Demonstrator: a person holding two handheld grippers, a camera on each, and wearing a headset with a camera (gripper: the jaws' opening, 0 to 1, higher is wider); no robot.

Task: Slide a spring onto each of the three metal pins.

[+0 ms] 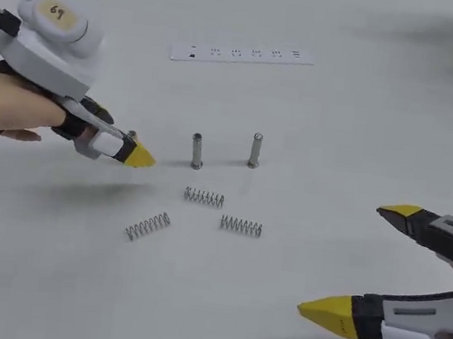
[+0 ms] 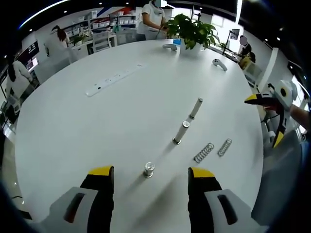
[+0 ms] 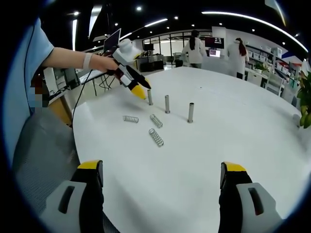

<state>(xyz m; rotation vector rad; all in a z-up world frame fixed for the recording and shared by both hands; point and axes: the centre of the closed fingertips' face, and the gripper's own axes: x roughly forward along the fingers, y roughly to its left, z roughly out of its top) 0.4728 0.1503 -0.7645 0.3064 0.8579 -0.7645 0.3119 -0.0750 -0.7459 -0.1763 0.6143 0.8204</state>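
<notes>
Three metal pins stand upright in a row on the white table: the left pin (image 1: 131,135), the middle pin (image 1: 197,151) and the right pin (image 1: 255,150). Three springs lie loose in front of them: one (image 1: 204,197), another (image 1: 241,226) and a third (image 1: 148,226). My left gripper (image 1: 137,151) is open, and the left pin (image 2: 148,169) stands between its jaws, untouched. My right gripper (image 1: 356,262) hangs open and empty at the near right, far from the pins (image 3: 166,104) and springs (image 3: 156,137).
A white power strip (image 1: 242,54) lies behind the pins. A potted plant (image 2: 192,29) stands at the table's far side. The table edge (image 3: 85,145) runs near my right gripper. People stand in the background.
</notes>
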